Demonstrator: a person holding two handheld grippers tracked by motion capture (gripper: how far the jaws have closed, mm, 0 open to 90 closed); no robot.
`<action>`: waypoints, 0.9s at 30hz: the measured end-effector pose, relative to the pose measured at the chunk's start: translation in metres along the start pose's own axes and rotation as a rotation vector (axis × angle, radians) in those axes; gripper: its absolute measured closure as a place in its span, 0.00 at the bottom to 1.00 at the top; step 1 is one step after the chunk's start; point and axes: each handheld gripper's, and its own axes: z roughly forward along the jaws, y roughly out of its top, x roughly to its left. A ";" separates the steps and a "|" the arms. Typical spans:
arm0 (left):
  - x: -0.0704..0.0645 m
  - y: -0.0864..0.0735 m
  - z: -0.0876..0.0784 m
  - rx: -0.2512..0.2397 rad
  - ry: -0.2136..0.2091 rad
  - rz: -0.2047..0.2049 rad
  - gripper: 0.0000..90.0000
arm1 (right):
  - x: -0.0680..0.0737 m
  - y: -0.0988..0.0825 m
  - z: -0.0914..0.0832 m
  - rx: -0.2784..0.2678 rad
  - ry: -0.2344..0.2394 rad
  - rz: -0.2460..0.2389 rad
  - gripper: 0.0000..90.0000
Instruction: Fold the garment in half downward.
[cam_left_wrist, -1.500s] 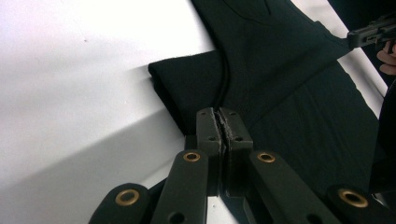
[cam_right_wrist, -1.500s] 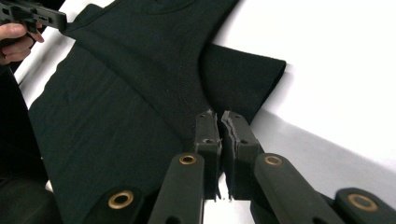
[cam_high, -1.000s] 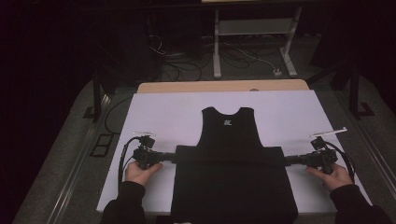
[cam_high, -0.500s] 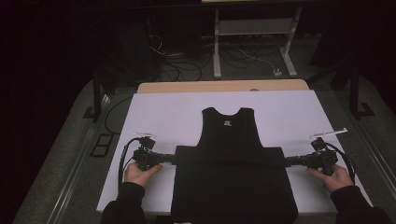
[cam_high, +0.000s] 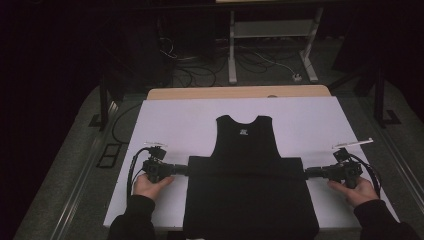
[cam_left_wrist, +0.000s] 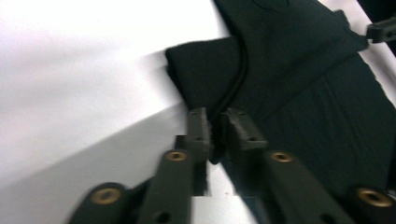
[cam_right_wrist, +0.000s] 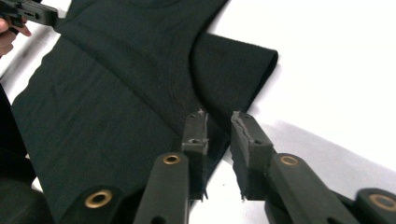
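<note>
Nearby, wooden board (cam_high: 239, 92) beyond shirt (cam_high: 247, 190).

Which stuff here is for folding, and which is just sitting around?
For the job:
- black shirt
- left gripper, jaws slightly apart at the shirt's edge
- right gripper, the same on its side
- white table

Just lying about:
- cables on the floor
- white desk frame

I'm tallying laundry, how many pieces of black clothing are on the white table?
1: a black sleeveless top lies spread flat in the table's middle, between both grippers. More could be hidden beneath it.
</note>
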 end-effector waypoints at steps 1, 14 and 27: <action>0.000 0.000 -0.001 -0.011 0.006 0.002 0.76 | 0.000 0.000 0.000 -0.007 -0.003 -0.007 0.75; -0.008 0.013 -0.009 -0.087 0.058 0.128 0.33 | 0.004 0.008 -0.006 -0.093 -0.065 -0.064 0.33; -0.010 0.021 -0.005 -0.074 0.065 0.174 0.15 | 0.004 0.023 -0.008 -0.125 -0.105 -0.071 0.11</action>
